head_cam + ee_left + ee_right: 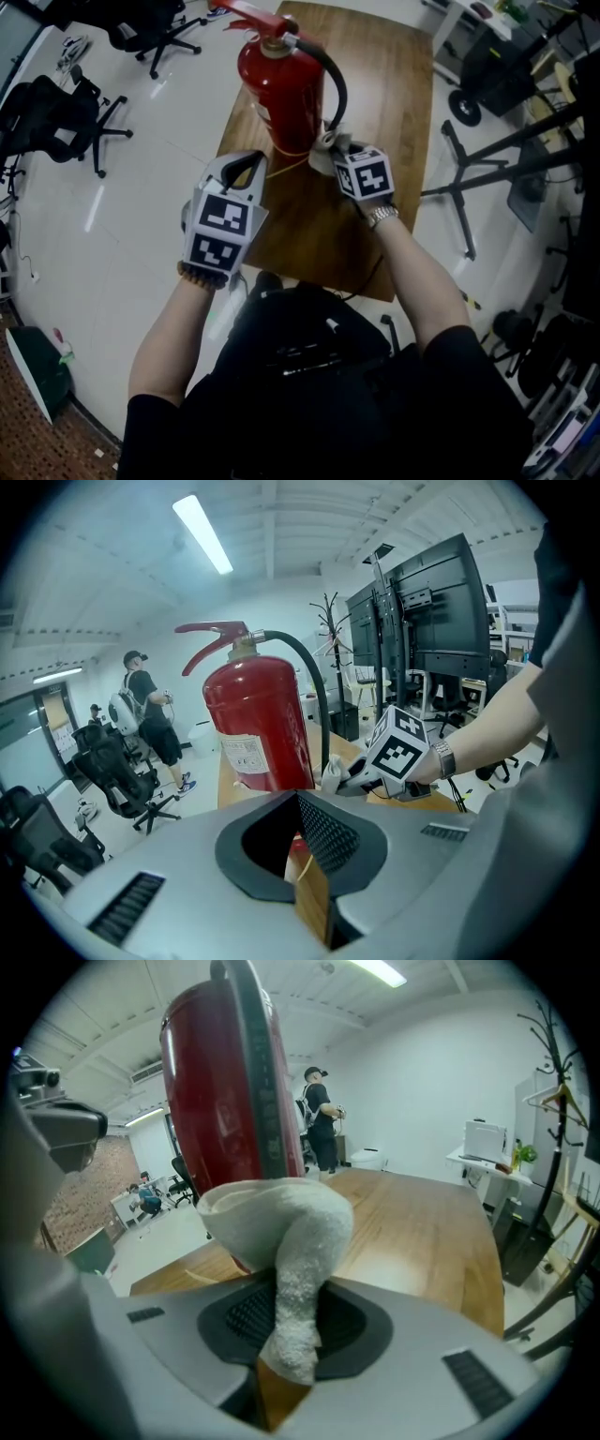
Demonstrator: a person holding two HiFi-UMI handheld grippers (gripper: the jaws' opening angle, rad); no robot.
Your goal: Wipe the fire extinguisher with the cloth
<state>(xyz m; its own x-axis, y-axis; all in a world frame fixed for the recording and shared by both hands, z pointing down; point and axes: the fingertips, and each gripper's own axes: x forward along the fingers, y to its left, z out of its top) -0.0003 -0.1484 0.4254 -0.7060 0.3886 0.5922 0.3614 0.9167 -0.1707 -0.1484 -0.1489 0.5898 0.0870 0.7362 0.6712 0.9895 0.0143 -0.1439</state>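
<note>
On table (394, 112), fire extinguisher (281, 94), right hand-held gripper (281, 1372) pinching cloth (291, 1269), left hand-held gripper (242, 167) closed empty, bystander (148, 714) only in gripper views

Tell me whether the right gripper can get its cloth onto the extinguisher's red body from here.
Probably yes. The right gripper is shut on the cloth right beside the fire extinguisher, low on its body, with nothing between them; only the black hose hangs close by.

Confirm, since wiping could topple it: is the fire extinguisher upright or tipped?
Upright. The fire extinguisher stands on its base on the wooden table, red handle on top.
</note>
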